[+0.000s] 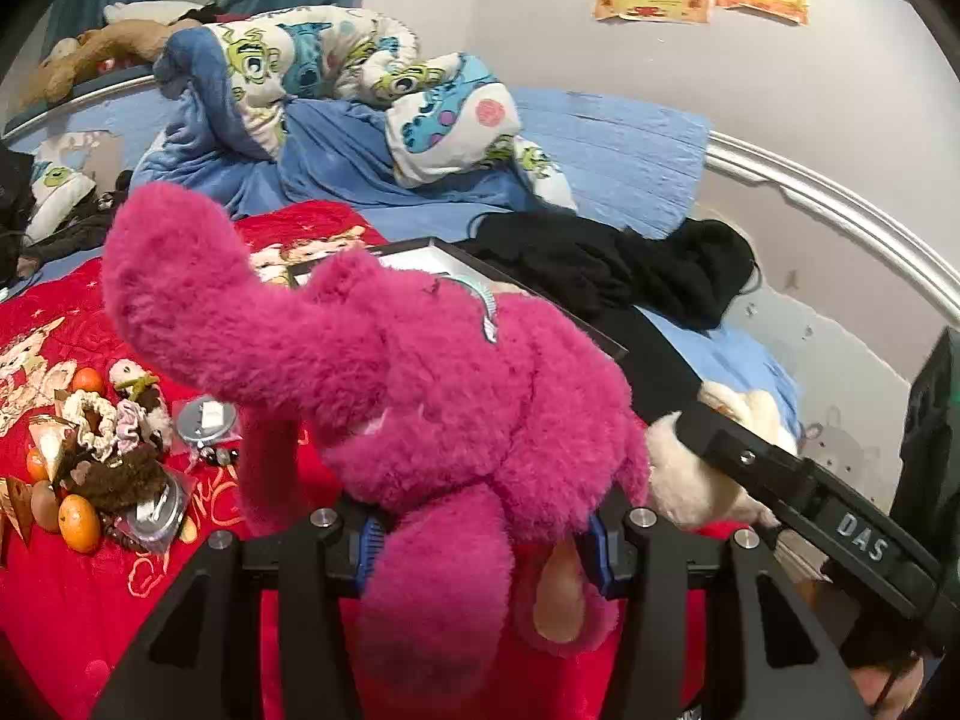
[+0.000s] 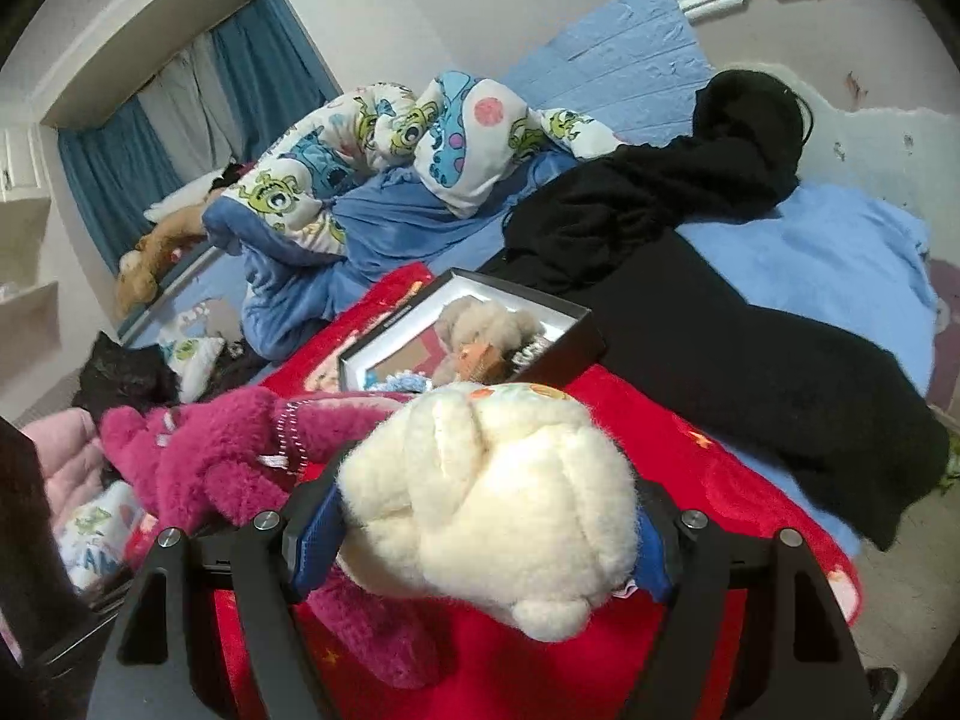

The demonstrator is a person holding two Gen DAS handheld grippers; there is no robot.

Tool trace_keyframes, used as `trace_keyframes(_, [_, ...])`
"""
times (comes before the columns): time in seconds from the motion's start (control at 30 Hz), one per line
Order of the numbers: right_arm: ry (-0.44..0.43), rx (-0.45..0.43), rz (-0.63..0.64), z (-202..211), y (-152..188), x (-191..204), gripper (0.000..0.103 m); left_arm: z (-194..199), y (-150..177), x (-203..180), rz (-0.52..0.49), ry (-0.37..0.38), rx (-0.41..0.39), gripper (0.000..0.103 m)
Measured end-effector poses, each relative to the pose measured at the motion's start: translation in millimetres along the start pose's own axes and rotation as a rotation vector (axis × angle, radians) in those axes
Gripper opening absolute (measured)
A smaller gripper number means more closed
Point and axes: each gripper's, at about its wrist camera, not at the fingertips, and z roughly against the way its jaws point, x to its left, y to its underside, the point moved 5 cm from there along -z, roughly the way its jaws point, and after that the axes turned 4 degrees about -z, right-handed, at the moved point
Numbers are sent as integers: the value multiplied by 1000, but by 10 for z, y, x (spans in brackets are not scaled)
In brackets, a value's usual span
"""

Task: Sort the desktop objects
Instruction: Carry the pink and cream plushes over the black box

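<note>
My left gripper (image 1: 483,546) is shut on a pink plush toy (image 1: 432,384), held above the red blanket (image 1: 72,600); its blue pads press the toy's lower body. My right gripper (image 2: 480,546) is shut on a cream plush toy (image 2: 498,498), whose bulk fills the space between the blue pads. The pink plush toy (image 2: 198,456) shows at the left of the right wrist view, and the cream plush toy (image 1: 678,468) with the right gripper's finger (image 1: 780,468) at the right of the left wrist view. Beyond both toys lies an open black box (image 2: 570,324) with small soft items inside.
On the red blanket at left lies a pile of small things (image 1: 108,456): oranges, scrunchies, round tins. A black garment (image 2: 720,312) lies across the blue sheet (image 2: 840,264) to the right. A cartoon-print quilt (image 1: 336,66) is bunched at the back by the wall.
</note>
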Motion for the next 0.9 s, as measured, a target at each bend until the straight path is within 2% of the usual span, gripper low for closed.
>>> trace_keyframes(0.1, [-26, 6, -19, -88, -42, 29, 76, -80, -69, 46, 11, -18, 6, 52])
trace_keyframes(0.23, [-57, 28, -45, -242, -93, 79, 76, -217, -178, 107, 52, -2, 24, 52])
trace_keyframes(0.4, [-90, 47, -42, -439, -224, 203, 76, -349, -369, 147, 21, -16, 26, 52])
trace_keyframes(0.9, [-105, 24, 80, -1134, -1000, 499, 76, -1044, -1349, 352, -12, -28, -30, 52])
